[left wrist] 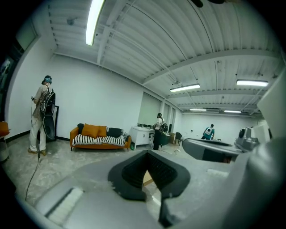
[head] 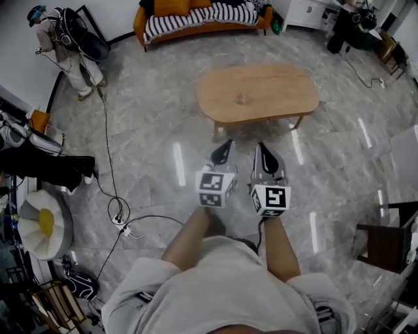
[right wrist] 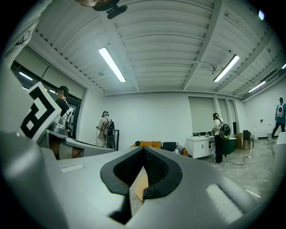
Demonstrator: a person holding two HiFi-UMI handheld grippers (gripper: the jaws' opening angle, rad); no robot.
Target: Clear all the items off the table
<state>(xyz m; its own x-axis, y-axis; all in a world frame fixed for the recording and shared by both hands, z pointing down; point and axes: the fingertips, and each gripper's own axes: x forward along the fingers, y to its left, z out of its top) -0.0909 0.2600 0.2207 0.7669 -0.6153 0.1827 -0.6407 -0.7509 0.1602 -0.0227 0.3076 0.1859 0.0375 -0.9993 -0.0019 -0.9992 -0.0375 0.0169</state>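
Observation:
A light wooden oval table point(head: 274, 88) stands on the grey marble floor ahead of me. Its top looks bare apart from a small faint mark point(head: 240, 99) near the middle; I cannot tell what that is. My left gripper point(head: 224, 149) and right gripper point(head: 261, 151) hover side by side just short of the table's near edge, both pointing at it. In the left gripper view the left gripper point(left wrist: 148, 156) is shut on nothing, with a sliver of the table point(left wrist: 146, 180) showing between its pads. In the right gripper view the right gripper point(right wrist: 144, 152) is shut and empty too.
An orange sofa point(head: 196, 16) with a striped blanket stands beyond the table. A person point(head: 62, 45) stands far left, another person point(head: 353, 26) far right. Cables and a power strip point(head: 121, 225) cross the floor on my left. A dark chair point(head: 385, 244) is at my right.

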